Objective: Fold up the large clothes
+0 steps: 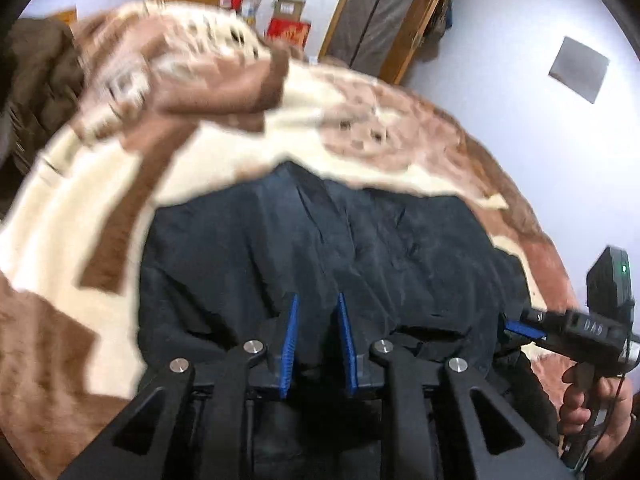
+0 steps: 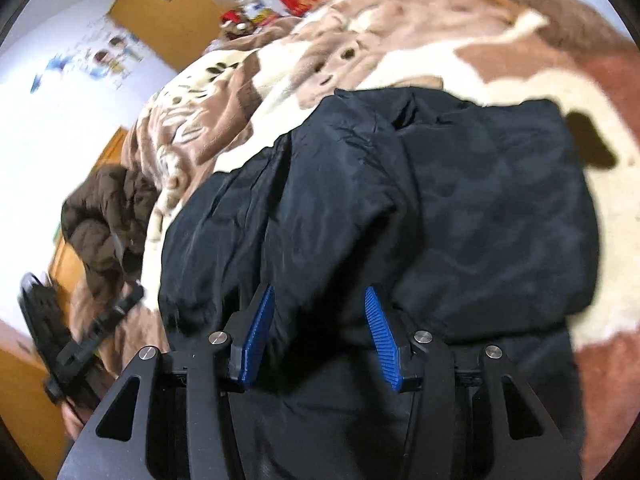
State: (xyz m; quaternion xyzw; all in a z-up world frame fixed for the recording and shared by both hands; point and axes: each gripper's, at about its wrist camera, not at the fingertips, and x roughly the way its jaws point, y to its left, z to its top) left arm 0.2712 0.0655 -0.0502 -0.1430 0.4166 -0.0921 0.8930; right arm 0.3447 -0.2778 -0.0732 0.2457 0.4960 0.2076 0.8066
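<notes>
A large black jacket (image 1: 320, 248) lies partly folded on a brown and cream blanket (image 1: 100, 220). My left gripper (image 1: 318, 304) is over its near edge, blue pads apart, with black fabric showing between them. My right gripper (image 2: 318, 300) is over the same jacket (image 2: 460, 208), pads spread wide with a bulging fold between them. In the left wrist view the right gripper (image 1: 524, 326) shows at the jacket's right edge, held by a hand. In the right wrist view the left gripper (image 2: 92, 332) shows blurred at the left.
The blanket (image 2: 400, 52) covers a bed. A bunched blanket fold (image 1: 180, 72) rises at the back left. A brown puffy coat (image 2: 104, 208) lies at the bed's left side. Boxes (image 1: 288, 28), a wooden door (image 1: 384, 16) and white walls stand behind.
</notes>
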